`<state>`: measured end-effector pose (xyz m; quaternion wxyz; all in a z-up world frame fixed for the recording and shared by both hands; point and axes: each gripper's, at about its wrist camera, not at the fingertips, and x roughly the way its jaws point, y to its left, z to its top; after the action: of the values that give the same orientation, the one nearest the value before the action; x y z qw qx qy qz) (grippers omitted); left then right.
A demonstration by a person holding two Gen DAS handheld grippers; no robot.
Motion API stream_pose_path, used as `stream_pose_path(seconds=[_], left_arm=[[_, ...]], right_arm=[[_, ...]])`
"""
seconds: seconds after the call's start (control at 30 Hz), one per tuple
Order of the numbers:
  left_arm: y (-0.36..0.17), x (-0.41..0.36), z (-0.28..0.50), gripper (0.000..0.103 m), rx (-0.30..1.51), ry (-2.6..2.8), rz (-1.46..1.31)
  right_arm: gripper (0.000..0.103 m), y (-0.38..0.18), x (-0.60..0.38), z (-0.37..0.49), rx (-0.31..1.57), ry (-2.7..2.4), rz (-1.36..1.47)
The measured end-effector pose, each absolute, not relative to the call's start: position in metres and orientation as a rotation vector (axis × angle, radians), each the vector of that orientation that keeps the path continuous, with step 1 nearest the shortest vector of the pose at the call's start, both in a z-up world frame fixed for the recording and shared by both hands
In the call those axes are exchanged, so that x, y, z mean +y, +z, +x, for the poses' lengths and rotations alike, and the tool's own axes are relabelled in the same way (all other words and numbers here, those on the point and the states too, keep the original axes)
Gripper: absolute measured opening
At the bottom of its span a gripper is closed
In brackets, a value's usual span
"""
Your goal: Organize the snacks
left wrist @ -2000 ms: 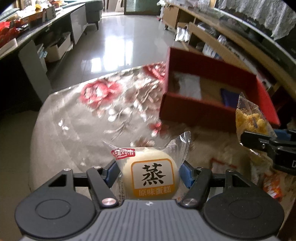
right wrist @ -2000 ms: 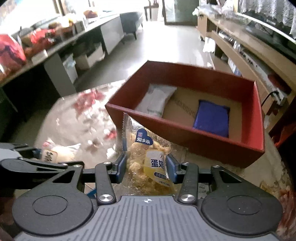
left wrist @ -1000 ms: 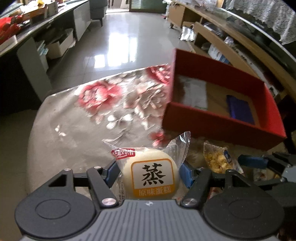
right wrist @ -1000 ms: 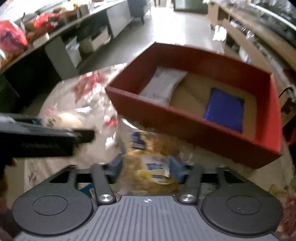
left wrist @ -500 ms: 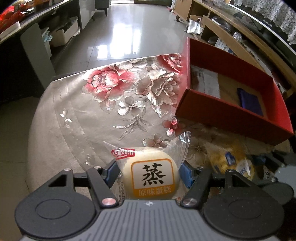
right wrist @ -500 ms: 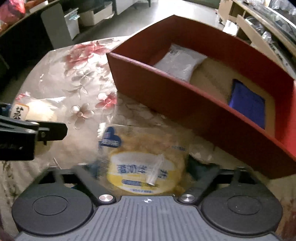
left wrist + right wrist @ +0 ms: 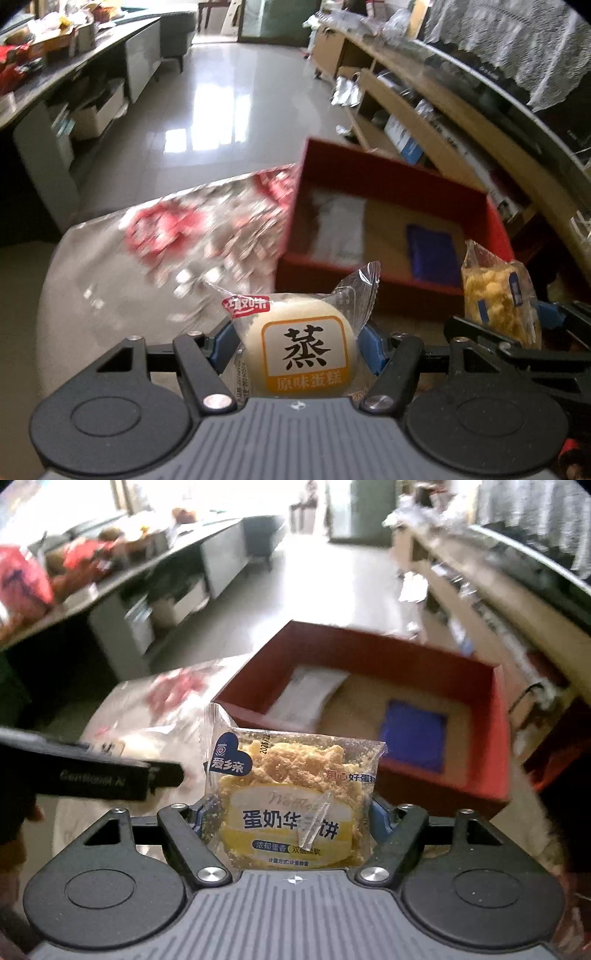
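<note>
My left gripper (image 7: 297, 343) is shut on a round steamed cake in clear wrap (image 7: 301, 350), held above the floral tablecloth (image 7: 147, 258). The right gripper (image 7: 286, 823) is shut on a yellow waffle packet (image 7: 291, 801), its pads pressing both sides. That packet (image 7: 495, 295) also shows at the right of the left wrist view. Beyond both stands the red box (image 7: 443, 786), open on top, with a white packet (image 7: 310, 694) and a blue packet (image 7: 413, 734) lying inside. A left gripper finger (image 7: 110, 775) reaches in from the left of the right wrist view.
The table's far edge drops to a shiny tiled floor (image 7: 207, 110). A long wooden shelf unit (image 7: 443, 122) runs along the right. A dark counter (image 7: 147, 565) piled with bags stands on the left.
The waffle packet lay flat on the cloth between wide jaws half a second ago; now the right gripper holds it raised, label up. Both grippers have lifted and tilted toward the box.
</note>
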<state>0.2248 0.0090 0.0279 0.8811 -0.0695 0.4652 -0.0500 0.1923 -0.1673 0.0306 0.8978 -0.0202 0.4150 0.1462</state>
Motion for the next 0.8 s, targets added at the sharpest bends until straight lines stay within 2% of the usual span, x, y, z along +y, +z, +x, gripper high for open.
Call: stream_pose_path(seconds=[0.23, 0.63, 0.8], left_arm=[[0.033, -0.033, 0.274, 0.070, 0.932, -0.130, -0.114], [0.000, -0.062, 0.337, 0.071, 0.956, -0.100, -0.100], [-0.003, -0.063, 0.342, 0.075, 0.960, -0.074, -0.083]], right_arm=[[0.081, 0.036, -0.193, 0.229, 0.786, 0.159, -0.038], [0.081, 0.003, -0.221, 0.291, 0.833, 0.064, 0.007], [0.085, -0.005, -0.224, 0.300, 0.840, 0.057, 0.024]])
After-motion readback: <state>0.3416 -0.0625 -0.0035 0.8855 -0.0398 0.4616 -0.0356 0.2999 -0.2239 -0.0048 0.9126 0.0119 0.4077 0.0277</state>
